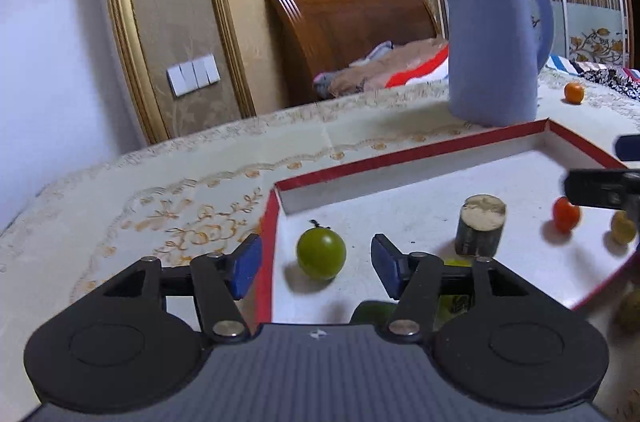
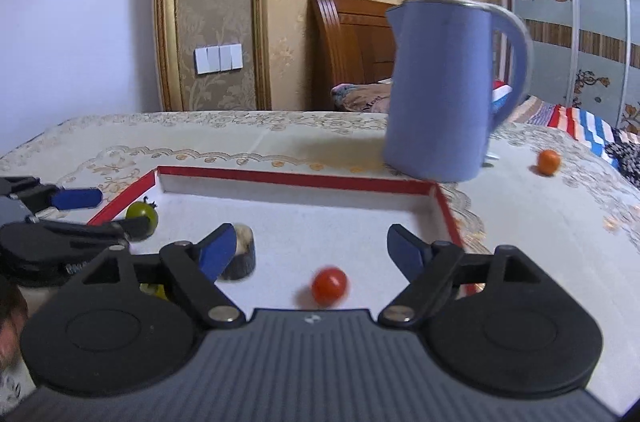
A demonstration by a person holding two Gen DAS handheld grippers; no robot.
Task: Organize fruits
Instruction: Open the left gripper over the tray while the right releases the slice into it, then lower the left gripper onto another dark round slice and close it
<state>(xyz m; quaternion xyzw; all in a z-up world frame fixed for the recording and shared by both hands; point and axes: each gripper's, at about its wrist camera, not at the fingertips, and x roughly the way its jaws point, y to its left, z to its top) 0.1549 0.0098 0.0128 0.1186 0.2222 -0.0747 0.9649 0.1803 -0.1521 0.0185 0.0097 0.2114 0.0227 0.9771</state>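
A red-rimmed white tray (image 1: 400,158) (image 2: 296,178) lies on the table. A green tomato (image 1: 321,253) (image 2: 141,215) lies in the tray's left part, between the fingers of my open left gripper (image 1: 316,264). A red tomato (image 1: 565,214) (image 2: 329,285) lies in the tray, just in front of my open, empty right gripper (image 2: 312,252). A yellowish fruit (image 1: 623,227) sits by it. A grey cylinder (image 1: 480,228) (image 2: 242,256) stands in the tray. A small orange fruit (image 1: 574,92) (image 2: 548,161) lies on the tablecloth outside the tray.
A tall blue kettle (image 1: 494,42) (image 2: 440,86) stands behind the tray's far rim. More greenish fruits (image 1: 374,310) lie partly hidden under my left gripper. A bed with bedding (image 1: 384,70) is beyond the table edge.
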